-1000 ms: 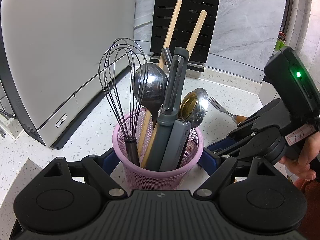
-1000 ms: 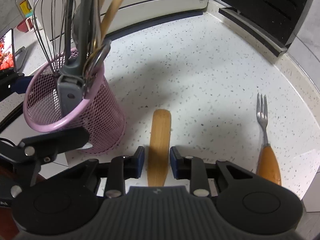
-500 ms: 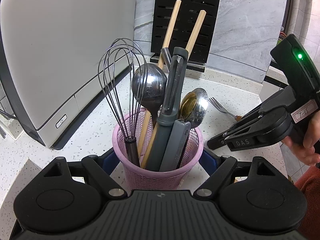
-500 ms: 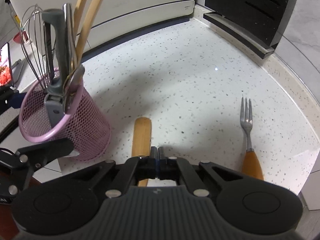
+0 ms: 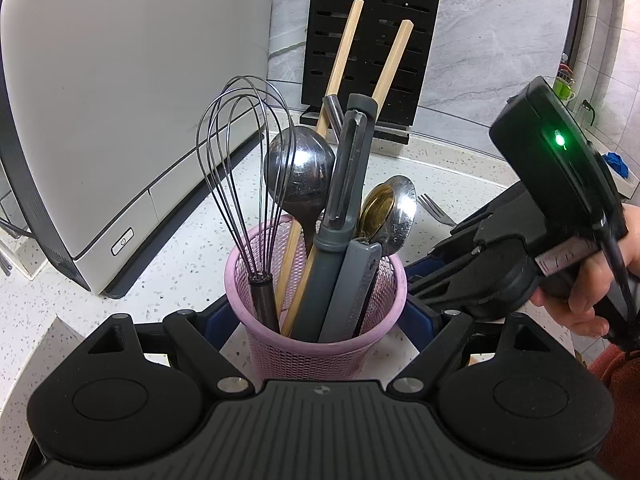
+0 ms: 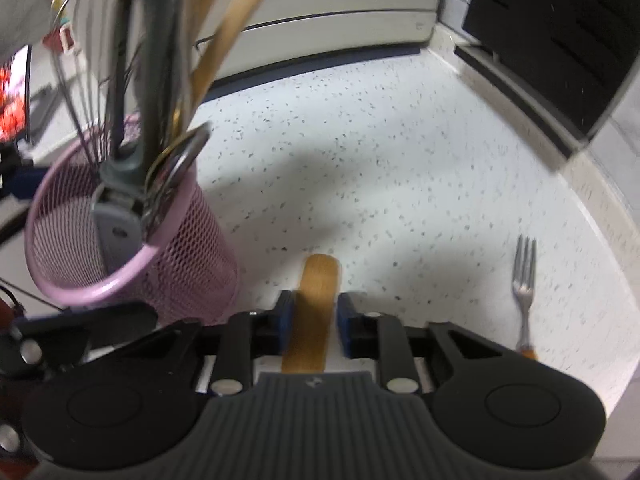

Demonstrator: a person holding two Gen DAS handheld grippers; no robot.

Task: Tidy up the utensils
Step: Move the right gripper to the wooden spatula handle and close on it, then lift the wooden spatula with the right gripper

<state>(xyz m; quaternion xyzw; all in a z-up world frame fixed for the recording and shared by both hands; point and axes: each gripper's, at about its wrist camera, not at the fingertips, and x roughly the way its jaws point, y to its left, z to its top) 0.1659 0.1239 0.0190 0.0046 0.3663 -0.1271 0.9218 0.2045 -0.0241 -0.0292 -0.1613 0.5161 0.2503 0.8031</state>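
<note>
- Left gripper (image 5: 316, 320) is bracing the pink mesh holder (image 5: 316, 344), pads wide on either side.
- Right gripper (image 6: 313, 320) jaws are opening around a flat wooden handle (image 6: 316, 300); grip uncertain.
- Next: probably re-clamping, lifting into holder.
- Fork (image 6: 525, 280) is lying well apart on the speckled white counter (image 6: 380, 160), by a white appliance (image 5: 120, 100).

A white appliance (image 5: 120, 112) filled the upper left, a black slotted rack (image 5: 376, 36) stood upper centre on the speckled counter (image 5: 192, 248).

Pink mesh holder (image 5: 316, 344) upright w/ utensils; wooden spatula (image 6: 316, 300), prob flat; fork (image 6: 525, 280) on counter.
</note>
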